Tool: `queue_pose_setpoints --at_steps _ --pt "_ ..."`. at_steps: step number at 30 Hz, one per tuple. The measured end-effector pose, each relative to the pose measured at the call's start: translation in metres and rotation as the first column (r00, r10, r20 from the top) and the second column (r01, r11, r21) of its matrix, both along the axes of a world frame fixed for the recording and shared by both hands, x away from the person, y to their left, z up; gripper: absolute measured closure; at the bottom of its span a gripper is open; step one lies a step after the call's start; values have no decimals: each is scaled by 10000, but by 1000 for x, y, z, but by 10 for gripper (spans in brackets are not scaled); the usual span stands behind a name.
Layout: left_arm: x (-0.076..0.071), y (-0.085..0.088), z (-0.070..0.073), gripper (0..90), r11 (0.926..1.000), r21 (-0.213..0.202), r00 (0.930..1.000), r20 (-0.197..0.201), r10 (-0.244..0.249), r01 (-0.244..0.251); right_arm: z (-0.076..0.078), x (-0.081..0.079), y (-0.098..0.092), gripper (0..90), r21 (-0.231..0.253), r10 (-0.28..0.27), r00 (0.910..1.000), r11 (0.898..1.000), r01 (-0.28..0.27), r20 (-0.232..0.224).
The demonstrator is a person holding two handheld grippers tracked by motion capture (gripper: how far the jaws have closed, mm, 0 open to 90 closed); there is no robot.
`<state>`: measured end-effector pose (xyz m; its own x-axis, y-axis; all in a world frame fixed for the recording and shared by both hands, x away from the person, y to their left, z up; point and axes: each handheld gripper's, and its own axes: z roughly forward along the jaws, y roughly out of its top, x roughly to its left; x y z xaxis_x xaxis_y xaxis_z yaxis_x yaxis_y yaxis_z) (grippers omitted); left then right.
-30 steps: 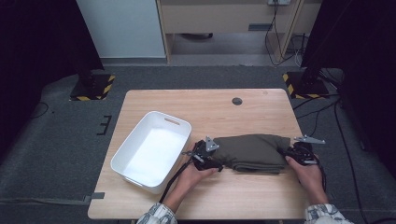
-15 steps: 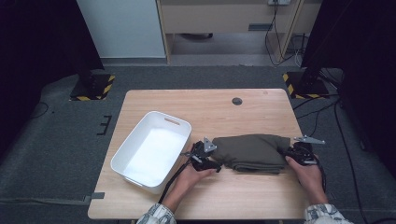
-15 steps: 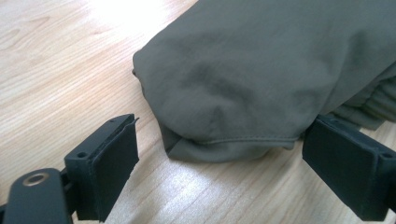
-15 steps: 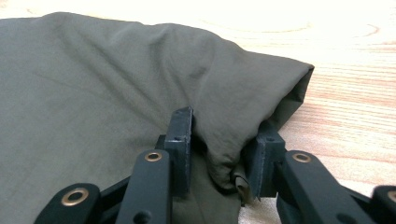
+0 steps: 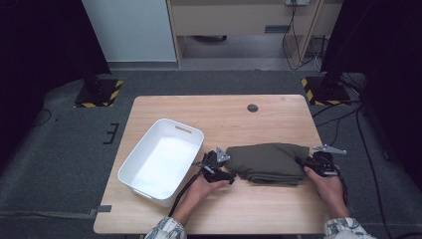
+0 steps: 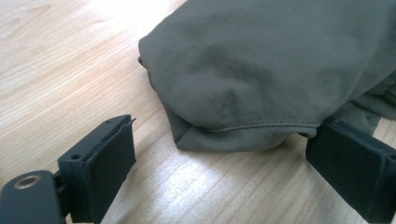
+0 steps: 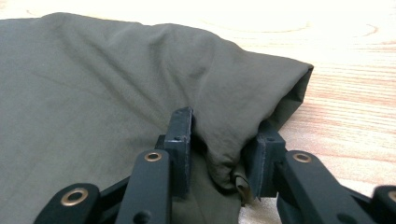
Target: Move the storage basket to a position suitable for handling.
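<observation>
A folded olive-green cloth (image 5: pixel 268 163) lies on the wooden table (image 5: pixel 224 114), right of centre near the front. My left gripper (image 5: pixel 228 172) is at the cloth's left end. In the left gripper view (image 6: pixel 224 163) its jaws stand wide open on either side of a folded corner of the cloth (image 6: pixel 271 70), without pressing it. My right gripper (image 5: pixel 304 164) is at the cloth's right end. In the right gripper view (image 7: pixel 219 154) it is shut on a bunched fold of the cloth (image 7: pixel 116 93), and the fabric is pinched between the pads.
A white rectangular plastic bin (image 5: pixel 161 160) stands empty on the table's left side, just left of my left hand. A small dark round hole (image 5: pixel 253 107) sits in the tabletop near the far edge. Bare wood lies beyond the cloth.
</observation>
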<state>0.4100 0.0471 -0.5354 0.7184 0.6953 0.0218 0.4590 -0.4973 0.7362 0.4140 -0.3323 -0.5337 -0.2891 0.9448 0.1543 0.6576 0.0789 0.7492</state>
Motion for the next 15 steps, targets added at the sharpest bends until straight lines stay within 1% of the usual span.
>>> queue_pose_setpoints --at_steps 4,9,11,13,15 --pt "1 1 0 80 10000 8 9999 -91 46 -46 0 0 0 653 71 -67 10000 10000 68 -31" --pt "3 0 -1 81 9999 102 9999 -110 111 -110 0 0 0 651 75 -69 10000 9999 69 -26" --pt "3 -1 -1 81 9998 191 9998 -151 96 -93 0 0 0 649 103 -96 9999 9999 96 -45" --pt "4 -2 -1 78 9998 200 9999 -97 36 -34 0 0 0 648 111 -98 9999 9999 99 -41" --pt "5 -3 -1 78 9998 179 9998 -176 66 -63 0 0 0 649 117 -111 9999 9999 111 -46"
